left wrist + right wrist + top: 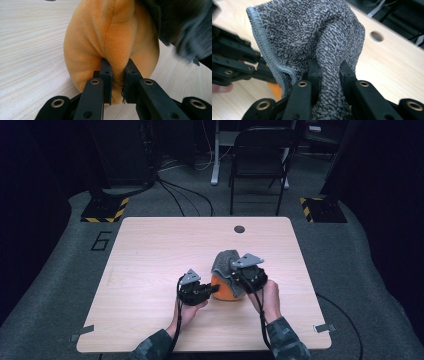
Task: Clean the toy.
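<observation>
Two grippers hold tight near the middle of the pale wooden table (150,250): the left gripper (212,289) pinches the soft orange plush toy (110,40), the right gripper (329,72) pinches the grey knitted cloth (312,32) half over it, so covering or uncovering looks partly done.

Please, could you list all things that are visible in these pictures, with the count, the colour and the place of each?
soft toy: one, orange, on the table near the middle, pinched by the left claw
cloth: one, grey knit, draped over the toy, pinched by the right claw
table: one, light wood, centre, with a round hole near its far edge
chair: one, dark, behind the table
cables: several, black, on the grey floor
left claw: one, black, shut on the toy
right claw: one, black, shut on the cloth
hands: two, at the near edge
</observation>
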